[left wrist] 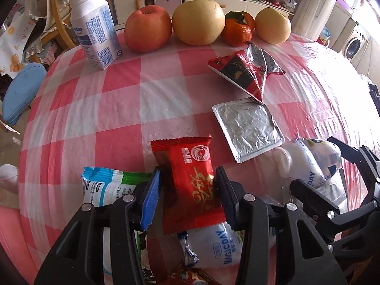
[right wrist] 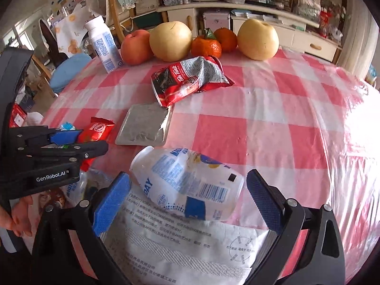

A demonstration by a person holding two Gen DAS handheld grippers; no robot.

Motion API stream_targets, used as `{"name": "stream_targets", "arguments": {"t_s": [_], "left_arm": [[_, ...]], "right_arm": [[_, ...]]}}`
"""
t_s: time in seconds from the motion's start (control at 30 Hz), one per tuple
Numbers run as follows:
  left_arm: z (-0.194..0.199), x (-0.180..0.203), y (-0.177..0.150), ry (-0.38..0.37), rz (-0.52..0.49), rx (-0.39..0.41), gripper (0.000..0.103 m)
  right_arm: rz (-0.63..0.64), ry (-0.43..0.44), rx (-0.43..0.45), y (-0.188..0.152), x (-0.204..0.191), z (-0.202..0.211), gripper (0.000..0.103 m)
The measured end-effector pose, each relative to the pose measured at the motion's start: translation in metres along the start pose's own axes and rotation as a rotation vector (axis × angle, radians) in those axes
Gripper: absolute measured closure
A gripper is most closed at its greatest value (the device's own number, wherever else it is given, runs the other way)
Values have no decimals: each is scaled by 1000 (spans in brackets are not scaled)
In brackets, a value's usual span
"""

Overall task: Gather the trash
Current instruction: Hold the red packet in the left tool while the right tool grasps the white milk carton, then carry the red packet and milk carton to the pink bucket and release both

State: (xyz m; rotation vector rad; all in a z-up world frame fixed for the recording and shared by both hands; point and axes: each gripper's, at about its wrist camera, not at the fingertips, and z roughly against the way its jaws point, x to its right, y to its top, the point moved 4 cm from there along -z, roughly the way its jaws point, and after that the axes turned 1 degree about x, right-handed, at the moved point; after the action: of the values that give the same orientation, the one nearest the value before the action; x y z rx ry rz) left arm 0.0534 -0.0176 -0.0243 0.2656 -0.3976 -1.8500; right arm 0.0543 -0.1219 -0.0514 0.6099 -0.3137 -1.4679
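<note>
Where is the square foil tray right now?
The foil tray lies flat mid-table in both views, its far corner tucked under the crumpled red snack bag, with the red wrapper nearer the cameras.

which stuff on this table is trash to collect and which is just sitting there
Trash: red snack wrapper, crumpled tea packet, foil tray, empty bottle, blue-green wrapper.

Just there: apple, two pears, tangerines, upright white bottle.

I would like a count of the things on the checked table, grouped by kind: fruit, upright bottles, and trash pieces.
Fruit: 5 (apple, two pears, two mandarins)
Upright bottles: 1 (white bottle)
Trash pieces: 6 (red wrapper, crumpled bag, foil tray, lying bottle, blue-green packet, printed pouch)
Total: 12
</note>
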Motion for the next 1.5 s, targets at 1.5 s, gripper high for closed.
{"name": "stream_targets", "arguments": {"t_s": [1.5], "left_arm": [[47,-24,-17,-165,93,99,71]], "right_arm": [[-25,21,211,-6,-18,43,5]]}}
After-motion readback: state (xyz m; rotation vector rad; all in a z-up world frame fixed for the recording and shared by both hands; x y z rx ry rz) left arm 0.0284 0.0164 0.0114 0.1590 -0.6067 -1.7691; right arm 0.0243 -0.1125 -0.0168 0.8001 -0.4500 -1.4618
